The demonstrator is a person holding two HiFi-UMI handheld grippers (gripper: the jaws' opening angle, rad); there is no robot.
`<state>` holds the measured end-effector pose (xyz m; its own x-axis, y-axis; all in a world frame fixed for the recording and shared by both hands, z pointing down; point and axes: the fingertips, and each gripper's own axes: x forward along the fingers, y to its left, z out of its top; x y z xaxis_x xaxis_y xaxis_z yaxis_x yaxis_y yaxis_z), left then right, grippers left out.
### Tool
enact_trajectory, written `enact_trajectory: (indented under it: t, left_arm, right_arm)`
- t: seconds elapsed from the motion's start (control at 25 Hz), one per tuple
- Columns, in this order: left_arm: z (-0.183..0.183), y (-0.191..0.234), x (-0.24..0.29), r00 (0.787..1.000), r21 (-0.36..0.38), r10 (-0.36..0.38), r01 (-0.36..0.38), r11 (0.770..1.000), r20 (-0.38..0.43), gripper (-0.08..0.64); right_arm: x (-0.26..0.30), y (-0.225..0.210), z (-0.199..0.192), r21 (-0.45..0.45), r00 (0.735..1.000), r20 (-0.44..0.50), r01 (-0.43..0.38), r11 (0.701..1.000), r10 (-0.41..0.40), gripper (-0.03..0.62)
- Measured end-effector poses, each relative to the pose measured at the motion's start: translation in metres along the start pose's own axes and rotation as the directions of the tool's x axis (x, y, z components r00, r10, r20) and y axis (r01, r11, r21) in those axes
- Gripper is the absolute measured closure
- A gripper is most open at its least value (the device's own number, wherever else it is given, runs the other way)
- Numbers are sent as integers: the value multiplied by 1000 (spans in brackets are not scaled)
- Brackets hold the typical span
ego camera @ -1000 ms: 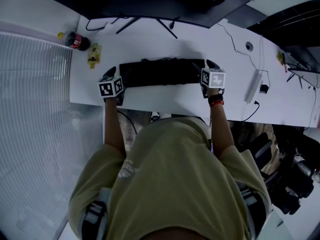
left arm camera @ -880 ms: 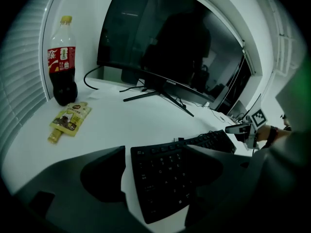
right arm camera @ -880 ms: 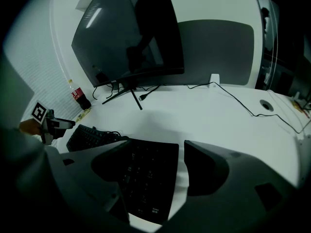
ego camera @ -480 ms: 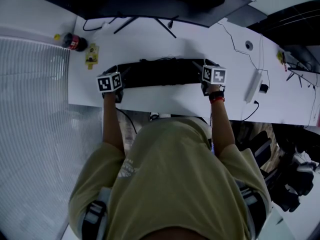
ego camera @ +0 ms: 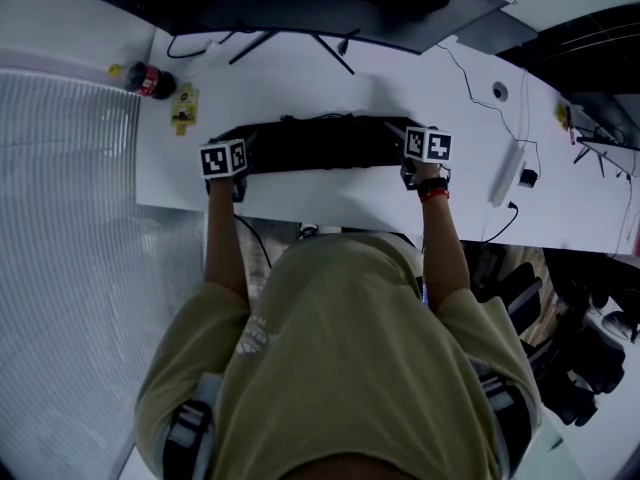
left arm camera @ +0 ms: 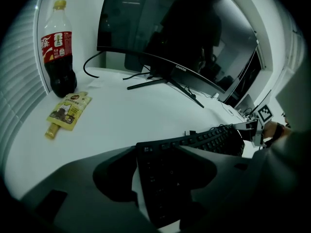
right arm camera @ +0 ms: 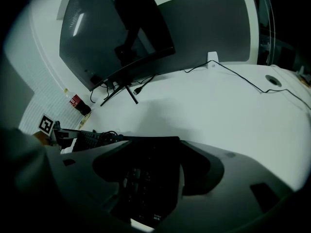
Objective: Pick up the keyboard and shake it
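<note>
A black keyboard [ego camera: 315,146] lies flat on the white desk [ego camera: 350,200] in front of the monitor. My left gripper [ego camera: 238,144] is at its left end and my right gripper [ego camera: 406,136] at its right end, both pointing steeply down. In the left gripper view the left gripper [left arm camera: 163,152] has the keyboard [left arm camera: 209,141] end between its jaws. These have just been closing, and a white sliver still shows beside one jaw. In the right gripper view the right gripper [right arm camera: 148,147] straddles the keyboard [right arm camera: 143,181] too. Its jaws have closed a little and stand wide, with a gap on one side.
A curved monitor [ego camera: 300,8] on a splayed stand is behind the keyboard. A cola bottle [left arm camera: 58,52] and a yellow snack packet [left arm camera: 69,111] sit at the desk's far left. A white power strip [ego camera: 508,173] and thin cables lie at the right. The desk's front edge is just behind my wrists.
Both grippers have sunk onto the keyboard's ends and shifted slightly away from the person. The keyboard has not moved.
</note>
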<state>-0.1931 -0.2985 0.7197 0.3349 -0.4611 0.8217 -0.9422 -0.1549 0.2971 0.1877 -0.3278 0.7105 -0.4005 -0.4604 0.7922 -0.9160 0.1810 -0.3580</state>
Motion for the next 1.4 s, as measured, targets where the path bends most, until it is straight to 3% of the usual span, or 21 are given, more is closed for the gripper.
enact_trajectory:
  t: [0.56,1.4]
  left_arm:
    - [-3,-1,-4,999,0,43,-43,999,11,307]
    - [0,-11,-36,996,41,61,-63,997,67,310]
  right_arm:
    - [-4,4,1,-20,998,-38,51,998,-52,281]
    - [-36,20,3,-67,996,25,83,994,-81,282]
